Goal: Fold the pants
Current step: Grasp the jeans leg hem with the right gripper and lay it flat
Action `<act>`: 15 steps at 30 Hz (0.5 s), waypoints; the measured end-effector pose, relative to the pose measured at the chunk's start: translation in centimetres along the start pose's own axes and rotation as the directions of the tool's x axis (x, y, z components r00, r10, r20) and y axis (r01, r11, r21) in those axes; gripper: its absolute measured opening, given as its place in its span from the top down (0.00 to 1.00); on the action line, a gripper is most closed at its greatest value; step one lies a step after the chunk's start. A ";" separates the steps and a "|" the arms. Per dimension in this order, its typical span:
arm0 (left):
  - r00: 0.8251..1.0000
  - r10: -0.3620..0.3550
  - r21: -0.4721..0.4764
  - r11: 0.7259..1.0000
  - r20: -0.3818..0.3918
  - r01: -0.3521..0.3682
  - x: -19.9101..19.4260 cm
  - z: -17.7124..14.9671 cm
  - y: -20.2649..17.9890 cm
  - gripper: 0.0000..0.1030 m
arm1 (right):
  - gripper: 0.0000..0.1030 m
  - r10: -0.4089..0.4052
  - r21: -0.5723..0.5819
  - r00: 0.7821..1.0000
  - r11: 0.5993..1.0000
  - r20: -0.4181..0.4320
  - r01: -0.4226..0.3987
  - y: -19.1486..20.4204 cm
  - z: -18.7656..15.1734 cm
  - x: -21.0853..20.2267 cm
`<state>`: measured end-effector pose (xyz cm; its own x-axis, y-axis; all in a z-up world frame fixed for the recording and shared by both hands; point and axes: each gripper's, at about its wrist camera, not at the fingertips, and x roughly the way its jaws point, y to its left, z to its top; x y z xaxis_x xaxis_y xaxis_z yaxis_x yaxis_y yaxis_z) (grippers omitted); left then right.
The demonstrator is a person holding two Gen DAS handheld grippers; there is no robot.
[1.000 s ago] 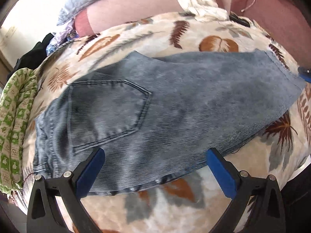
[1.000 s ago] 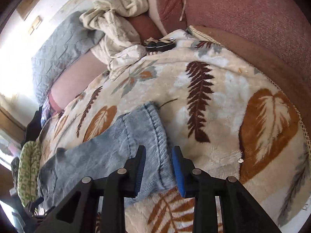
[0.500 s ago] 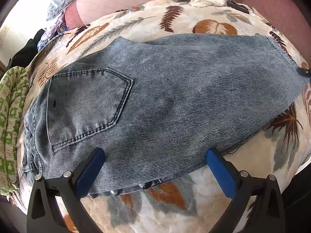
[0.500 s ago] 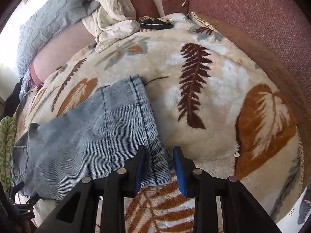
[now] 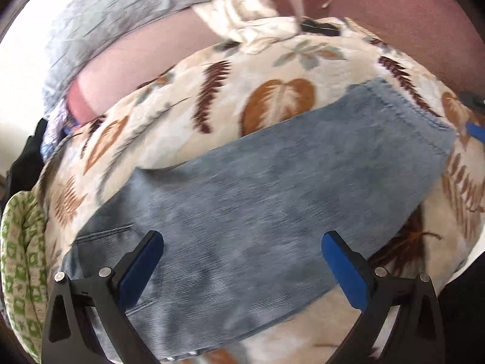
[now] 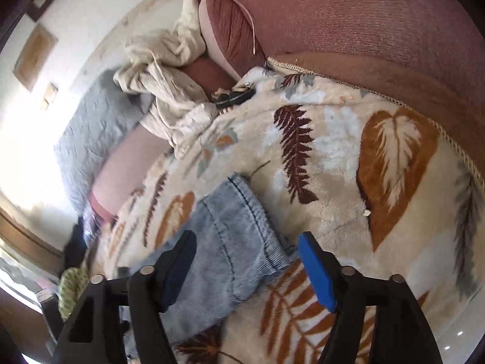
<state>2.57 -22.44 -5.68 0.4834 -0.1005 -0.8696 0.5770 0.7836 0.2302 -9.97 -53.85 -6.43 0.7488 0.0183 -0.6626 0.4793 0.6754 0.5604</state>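
Left wrist: left gripper (image 5: 242,261) jaws wide apart, pants (image 5: 272,212) lying lengthwise mid-frame on leaf blanket (image 5: 188,115). Right wrist: right gripper (image 6: 247,261) just opened, released the hem (image 6: 242,212) at lower centre. Leg probably laid flat; blurry, next fold pending.

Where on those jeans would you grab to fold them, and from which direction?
Probably the hemmed leg end of the jeans. Its stitched cuff is a thick, firm edge lying flat on the leaf-print blanket, with bare blanket beyond it. The right gripper, jaws open, already straddles it: slide in low from the open end, one jaw under the cuff.
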 end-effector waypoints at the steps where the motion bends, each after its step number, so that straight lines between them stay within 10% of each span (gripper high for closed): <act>1: 1.000 -0.007 0.001 1.000 0.002 0.007 -0.3 -0.1 -0.6 0.00 | 0.26 0.004 0.014 1.000 1.000 0.004 -0.004 0.0 -0.1 -0.1; 15: 0.997 0.060 0.036 0.997 0.040 -0.061 -1.1 -0.2 -1.8 0.00 | 0.25 0.122 0.113 0.990 0.987 -0.066 -0.114 0.7 -1.1 1.0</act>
<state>0.87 -23.59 -5.22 0.5430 -0.0782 -0.8361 0.5695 0.7659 0.2983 -9.37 -52.55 -7.19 0.7697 0.1492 -0.6208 0.4395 0.5815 0.6846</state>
